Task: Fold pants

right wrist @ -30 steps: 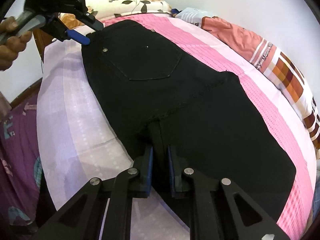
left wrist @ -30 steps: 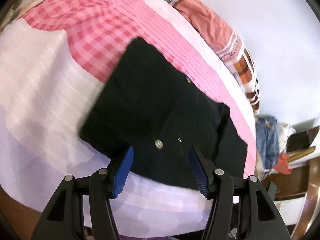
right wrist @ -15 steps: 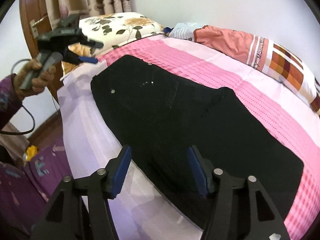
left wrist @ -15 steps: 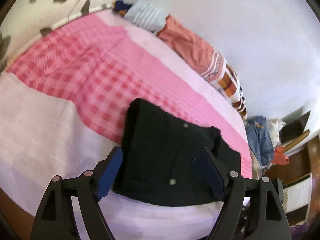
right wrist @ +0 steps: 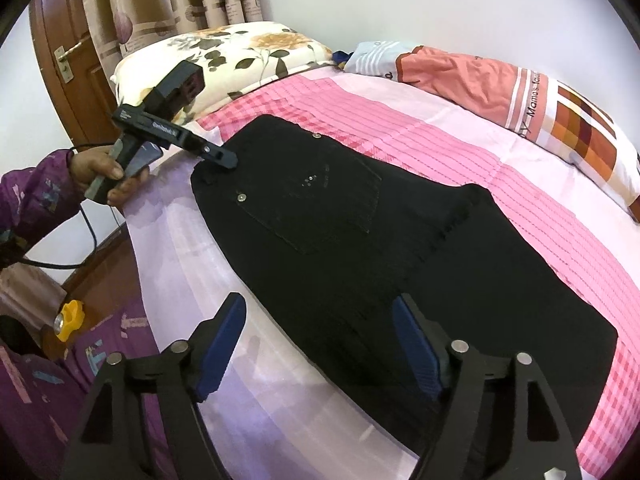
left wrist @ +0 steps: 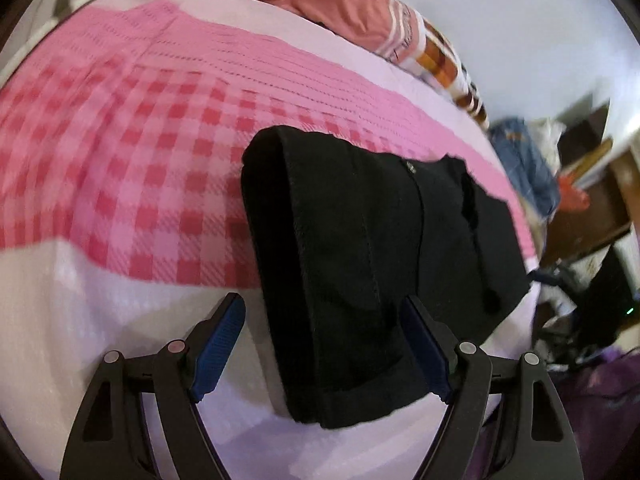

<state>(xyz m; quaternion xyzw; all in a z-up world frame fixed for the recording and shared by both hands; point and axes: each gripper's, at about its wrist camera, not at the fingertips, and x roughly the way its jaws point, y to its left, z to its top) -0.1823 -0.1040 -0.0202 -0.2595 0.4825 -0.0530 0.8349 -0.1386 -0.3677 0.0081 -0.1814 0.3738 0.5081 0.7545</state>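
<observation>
Black pants (right wrist: 360, 248) lie folded lengthwise on the pink bed cover, back pocket up. In the left wrist view the waistband end of the pants (left wrist: 360, 264) lies between my fingers. My left gripper (left wrist: 324, 352) is open over that end; it also shows in the right wrist view (right wrist: 218, 156) at the waistband corner. My right gripper (right wrist: 320, 348) is open and empty, low over the near edge of the pants around the seat.
The bed (right wrist: 460, 140) has a pink checked cover. A floral pillow (right wrist: 224, 56) lies at its head and an orange patterned quilt (right wrist: 520, 92) along the wall. A wooden door (right wrist: 68, 64) stands left. Clothes and clutter (left wrist: 560, 184) lie past the bed's foot.
My right gripper has let go of the pants and opened wide, then drawn back. My left gripper has opened wider and dropped closer over the waistband end.
</observation>
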